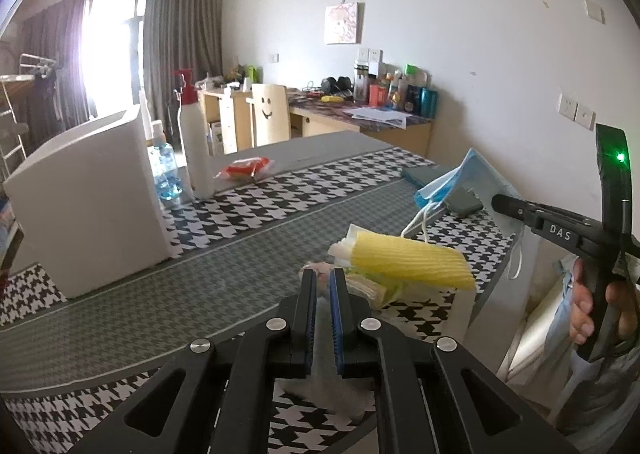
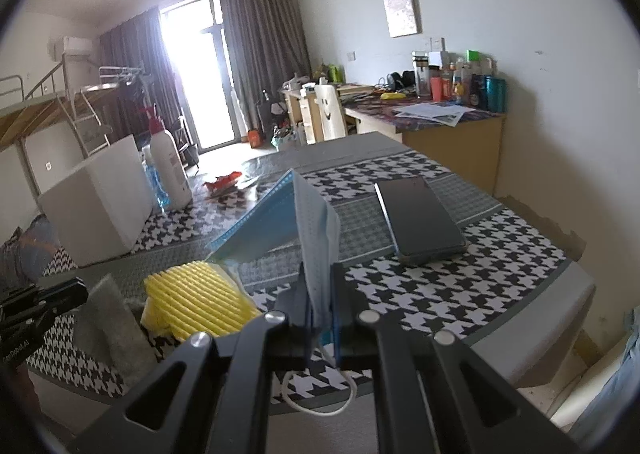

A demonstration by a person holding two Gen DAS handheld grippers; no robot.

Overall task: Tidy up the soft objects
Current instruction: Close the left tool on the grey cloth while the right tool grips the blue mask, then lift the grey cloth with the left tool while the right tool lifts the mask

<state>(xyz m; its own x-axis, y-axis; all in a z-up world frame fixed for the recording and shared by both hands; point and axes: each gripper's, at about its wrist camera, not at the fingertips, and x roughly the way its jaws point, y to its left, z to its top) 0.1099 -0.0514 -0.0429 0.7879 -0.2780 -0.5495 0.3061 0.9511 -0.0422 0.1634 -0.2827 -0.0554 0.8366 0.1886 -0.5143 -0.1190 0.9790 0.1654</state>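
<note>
Mask hangs pinched in the right gripper, lifted off the table; its blue pleated body stands up through the centre of the right wrist view and a white ear loop droops below the jaws at lower centre. The jaws are nearly closed, pads pressing on the mask fabric. In the left wrist view the same mask shows at right of centre, gripped at the tip of the right gripper, with a hand around the handle at the right edge.

The left gripper sits at lower centre of its own view, jaws closed tight on a grey cloth that hangs down between and below them. In the right wrist view that cloth shows at lower left, beside the left gripper's tip.

A yellow ribbed cloth lies on the table on top of other soft pieces, just right of the left gripper's fingers. A dark phone lies flat on the table at right of centre. A white box stands at left, with a white bottle and a blue bottle just beside it, and a red packet farther back.
</note>
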